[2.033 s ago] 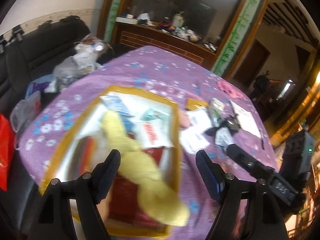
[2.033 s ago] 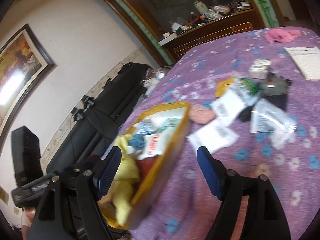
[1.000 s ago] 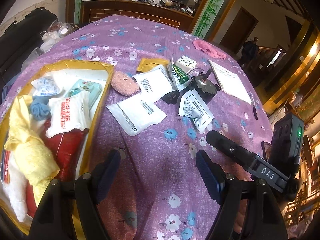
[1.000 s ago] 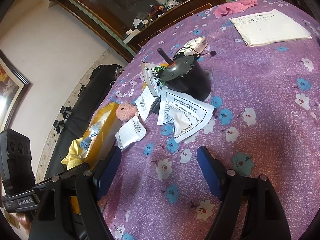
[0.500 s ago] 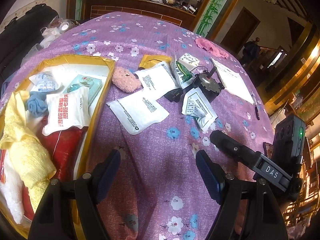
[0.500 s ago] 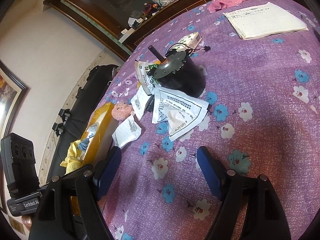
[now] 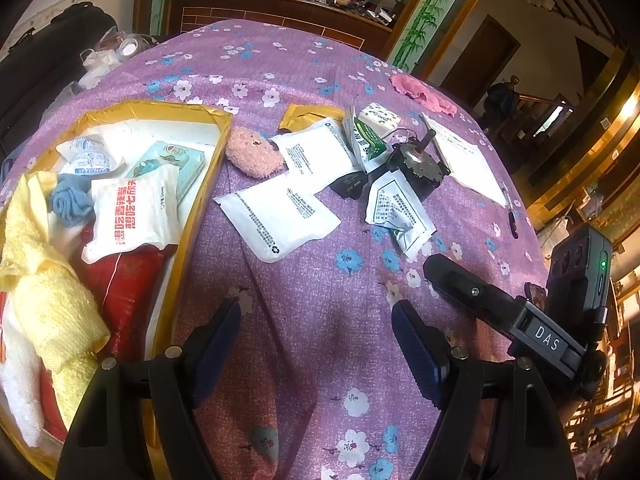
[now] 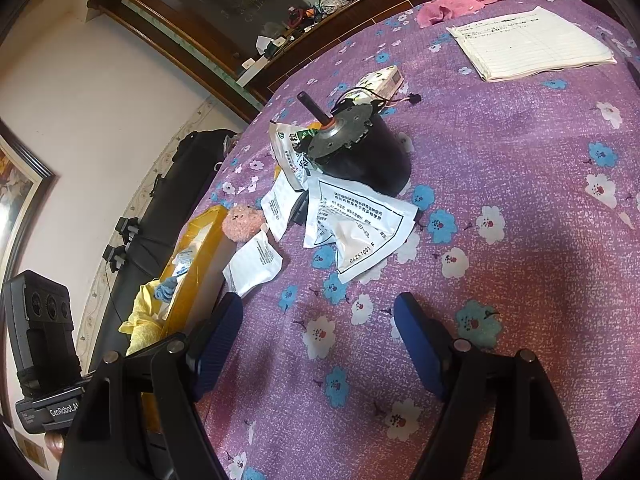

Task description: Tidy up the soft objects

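A yellow-rimmed box [image 7: 188, 110] at the table's left holds a yellow towel [image 7: 44, 296], a blue cloth [image 7: 70, 200], a red bag and white packets. Just right of the box lies a pink fluffy pad [image 7: 254, 154], with white pouches [image 7: 276, 216] beside it. My left gripper [image 7: 316, 340] hangs open over bare purple cloth, nothing between its fingers. My right gripper [image 8: 318, 340] is open too, over the flowered cloth, with the crumpled pouch [image 8: 356, 232] and the pink pad [image 8: 242, 222] further ahead. A pink cloth [image 8: 456, 4] lies at the far edge.
A black motor [image 8: 360, 148] with a shaft stands among the pouches. A lined notepad [image 8: 528, 42] lies far right. A black sofa [image 8: 176, 196] runs along the wall beyond the box. A wooden sideboard [image 7: 280, 8] stands behind the table.
Two seconds ago the left gripper hung over the box and towel; since then both views have swung right to the table's middle. Over the last second they have barely shifted.
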